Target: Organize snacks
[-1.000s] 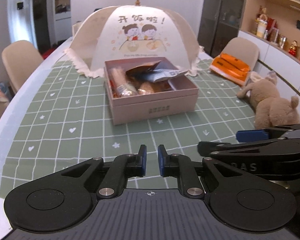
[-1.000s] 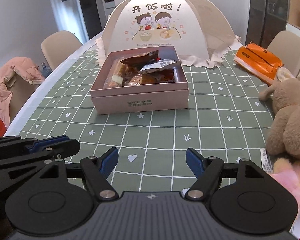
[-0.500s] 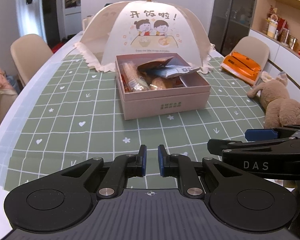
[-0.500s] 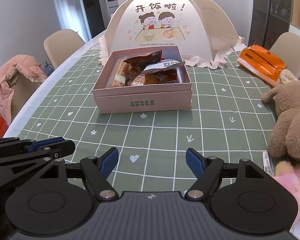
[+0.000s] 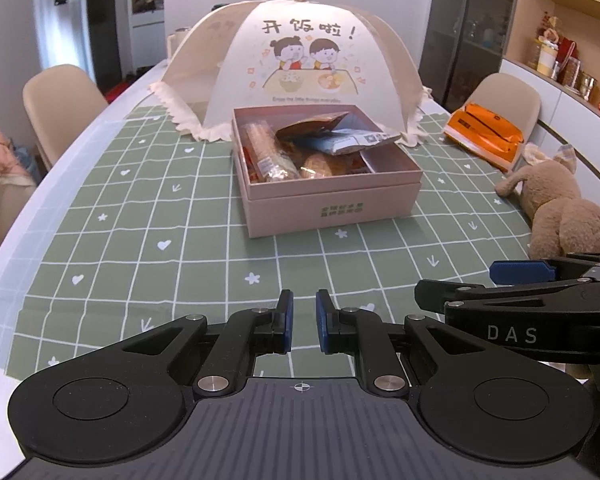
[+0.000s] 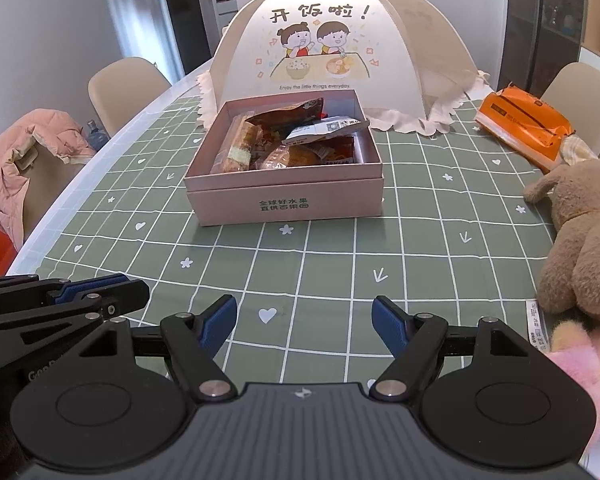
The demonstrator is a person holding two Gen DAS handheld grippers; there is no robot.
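An open pink box (image 5: pixel 332 204) (image 6: pixel 288 196) stands mid-table on the green checked cloth and holds several wrapped snacks: a brown pouch (image 5: pixel 312 125), a white and blue packet (image 5: pixel 352 142) and a long biscuit pack (image 5: pixel 266 152). My left gripper (image 5: pixel 302 320) is shut and empty, low over the near part of the table, well short of the box. My right gripper (image 6: pixel 304 320) is open and empty, beside it on the right. Each shows in the other's view, the right gripper (image 5: pixel 516 280) and the left gripper (image 6: pixel 88 292).
A mesh food cover (image 5: pixel 300 64) with cartoon children stands right behind the box. An orange packet (image 5: pixel 484 132) lies at the far right. A brown plush toy (image 5: pixel 564 208) lies at the right edge, with pink plush (image 6: pixel 580 364) nearer. Chairs (image 5: pixel 60 108) line the table's sides.
Both views have shifted a little; the box now sits slightly nearer and more central. Both grippers keep the same jaw width.
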